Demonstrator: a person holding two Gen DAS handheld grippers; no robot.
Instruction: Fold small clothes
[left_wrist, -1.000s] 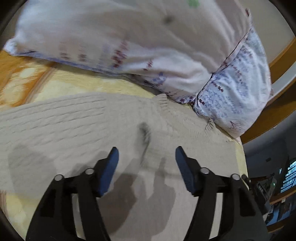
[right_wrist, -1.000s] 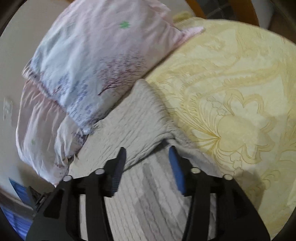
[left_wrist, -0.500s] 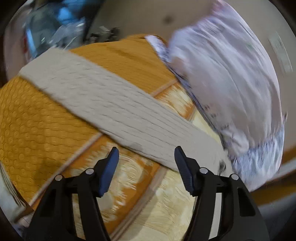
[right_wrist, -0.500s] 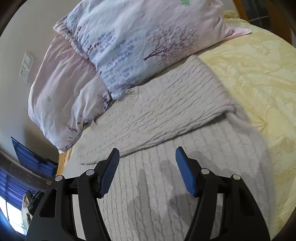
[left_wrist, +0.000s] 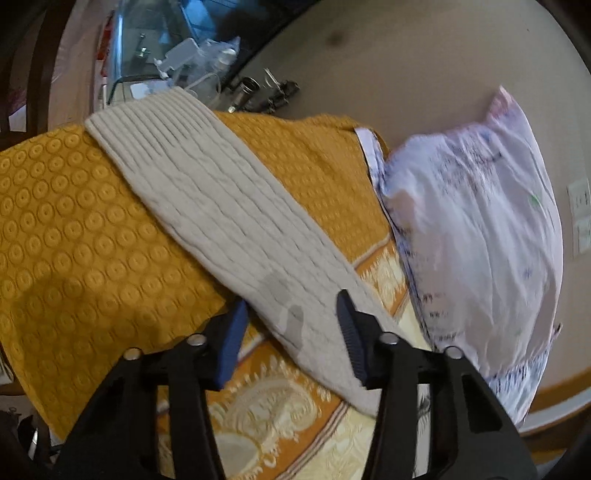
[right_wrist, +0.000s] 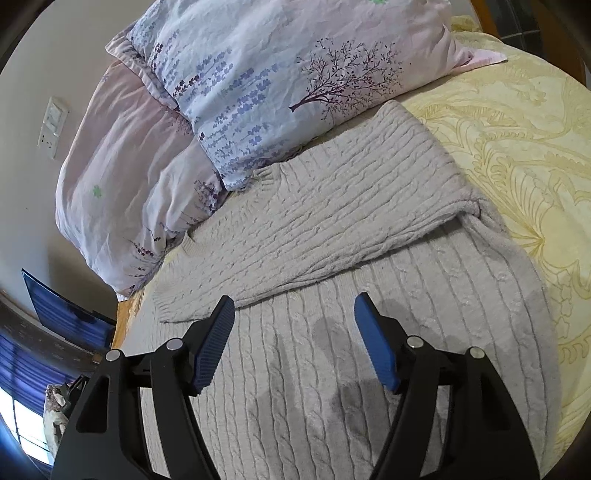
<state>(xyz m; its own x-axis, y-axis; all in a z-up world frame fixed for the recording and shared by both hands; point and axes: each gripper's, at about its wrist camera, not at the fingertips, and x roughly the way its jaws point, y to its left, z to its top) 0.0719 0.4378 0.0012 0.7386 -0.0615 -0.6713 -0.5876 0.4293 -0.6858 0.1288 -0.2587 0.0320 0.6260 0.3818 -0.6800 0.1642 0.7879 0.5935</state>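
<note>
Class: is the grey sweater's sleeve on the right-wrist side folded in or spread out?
Folded in: the sleeve lies across the sweater body.

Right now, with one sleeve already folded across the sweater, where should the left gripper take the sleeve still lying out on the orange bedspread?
Grip the ribbed cuff at the far end of the outstretched sleeve. It lies flat on the orange bedspread, so the open left gripper should probably come from above, across the sleeve's width, and pinch one edge. Holding the end lets the whole sleeve swing over the sweater body.
</note>
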